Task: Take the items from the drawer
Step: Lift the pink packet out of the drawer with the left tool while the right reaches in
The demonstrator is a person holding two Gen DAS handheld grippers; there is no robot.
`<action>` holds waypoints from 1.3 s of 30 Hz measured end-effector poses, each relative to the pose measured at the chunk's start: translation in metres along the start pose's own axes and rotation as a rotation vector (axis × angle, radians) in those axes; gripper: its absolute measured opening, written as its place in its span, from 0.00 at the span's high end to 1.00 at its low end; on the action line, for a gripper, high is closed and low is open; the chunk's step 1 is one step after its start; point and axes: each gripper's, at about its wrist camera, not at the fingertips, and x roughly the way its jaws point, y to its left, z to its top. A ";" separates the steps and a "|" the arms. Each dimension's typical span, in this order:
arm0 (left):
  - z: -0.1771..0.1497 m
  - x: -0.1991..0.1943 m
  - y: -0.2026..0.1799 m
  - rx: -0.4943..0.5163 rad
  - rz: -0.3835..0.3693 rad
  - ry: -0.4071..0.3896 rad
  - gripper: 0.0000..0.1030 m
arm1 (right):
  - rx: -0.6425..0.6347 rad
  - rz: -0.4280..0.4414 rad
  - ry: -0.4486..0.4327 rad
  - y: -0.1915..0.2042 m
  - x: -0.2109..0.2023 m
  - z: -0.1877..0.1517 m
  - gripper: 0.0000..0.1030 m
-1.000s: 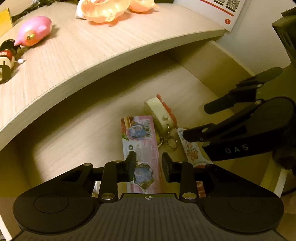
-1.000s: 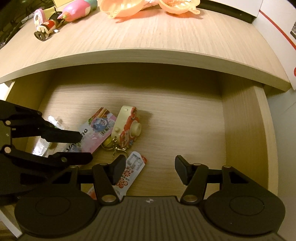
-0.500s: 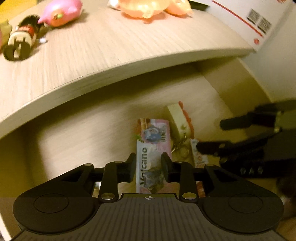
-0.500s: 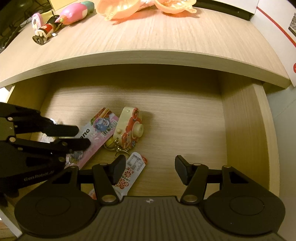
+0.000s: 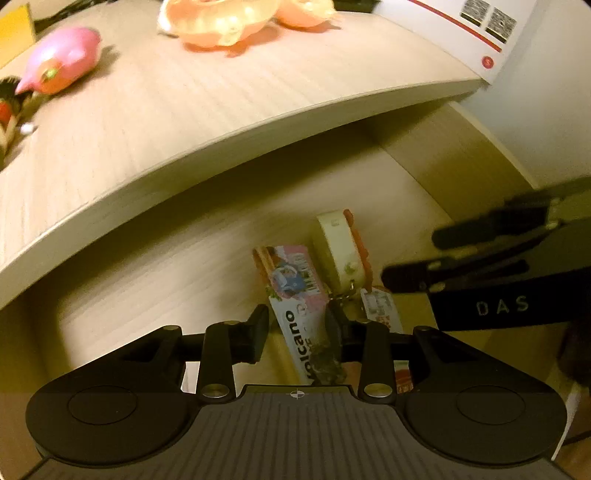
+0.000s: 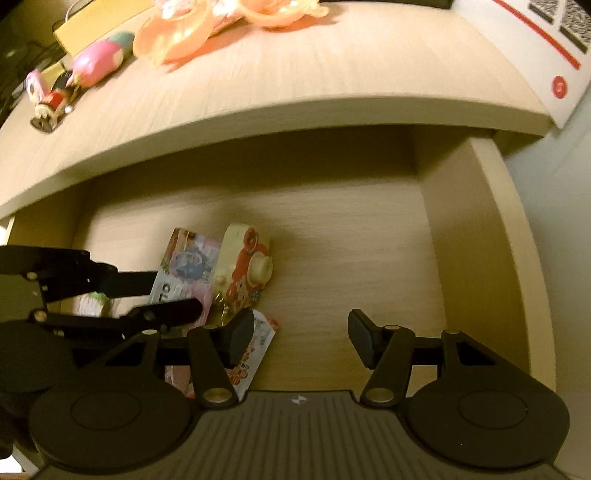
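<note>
The open wooden drawer [image 6: 369,240] holds a pink "Volcano" snack packet [image 5: 295,280] [image 6: 188,266], a cream and red camera keychain [image 5: 338,251] [image 6: 243,269] and a small red-and-white sachet [image 5: 380,310] [image 6: 255,350]. My left gripper [image 5: 297,332] [image 6: 177,291] is shut on the near end of the pink packet, which slants up from the drawer floor. My right gripper [image 6: 301,339] [image 5: 410,256] hangs open over the drawer's front. Its left finger is above the sachet, and nothing is between its fingers.
The desktop [image 5: 184,129] overhangs the back of the drawer. It carries a pink toy [image 5: 62,59], orange plastic bowls [image 5: 221,18], a small figurine [image 6: 51,103] and a white box with QR codes [image 5: 480,29]. The drawer's right wall [image 6: 472,240] stands beside my right gripper.
The near end of the pink packet has risen off the drawer floor between my left fingers. My right gripper has stayed open and shifted slightly towards the items.
</note>
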 end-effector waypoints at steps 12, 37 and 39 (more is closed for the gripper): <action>0.001 0.011 0.011 0.022 -0.001 0.068 0.51 | -0.089 -0.145 -0.206 0.003 -0.027 0.015 0.30; -0.051 -0.148 0.115 -0.288 0.076 -0.073 0.52 | -0.397 0.166 0.172 0.103 -0.002 0.023 0.42; -0.053 -0.151 0.111 -0.311 0.087 -0.092 0.52 | -0.411 0.219 0.191 0.117 0.004 0.028 0.53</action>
